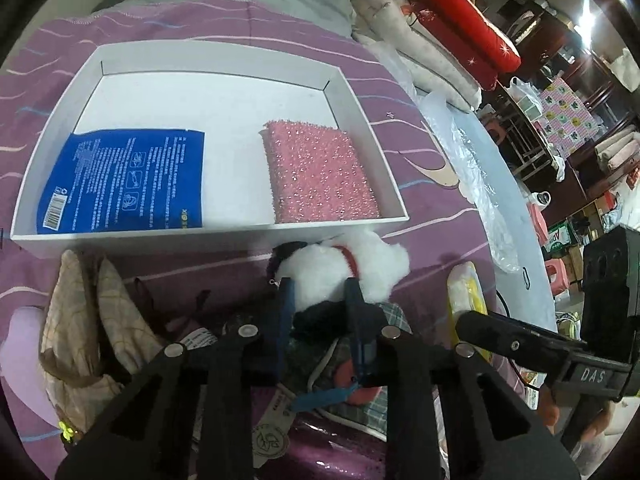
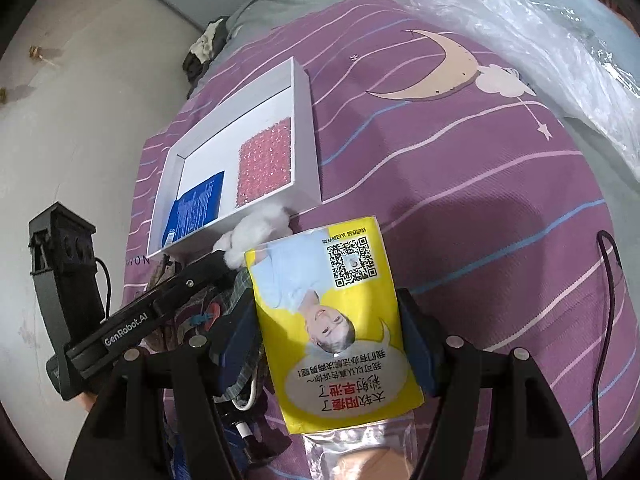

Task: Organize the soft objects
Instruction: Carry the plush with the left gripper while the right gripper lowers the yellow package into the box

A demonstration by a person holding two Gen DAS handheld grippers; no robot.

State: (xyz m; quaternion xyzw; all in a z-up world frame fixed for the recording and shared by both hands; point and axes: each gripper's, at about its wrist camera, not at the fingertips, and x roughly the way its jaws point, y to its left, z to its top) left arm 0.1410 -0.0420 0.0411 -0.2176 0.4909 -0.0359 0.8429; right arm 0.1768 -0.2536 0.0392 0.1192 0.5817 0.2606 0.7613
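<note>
A white open box [image 1: 60, 128] lies on the purple bedspread, holding a blue packet [image 1: 124, 180] and a pink sponge [image 1: 320, 172]. Just in front of the box's near wall sits a white plush toy [image 1: 360, 256] with a red collar and black parts. My left gripper [image 1: 320, 292] is shut on it, one finger on each side of its body. In the right wrist view my right gripper [image 2: 328, 344] is shut on a yellow printed packet [image 2: 332, 320], held flat above the bedspread. The plush [image 2: 260, 232] and box [image 2: 304, 132] lie beyond it, to the left.
A beige checked cloth pouch [image 1: 80, 320] and a heap of plaid fabric [image 1: 392, 312] lie by the left gripper. Crumpled clear plastic [image 1: 472, 168] and pillows [image 1: 460, 20] line the bed's right side. A dark cable [image 2: 608, 300] crosses the bedspread. A clear packet [image 2: 360, 456] lies under the yellow one.
</note>
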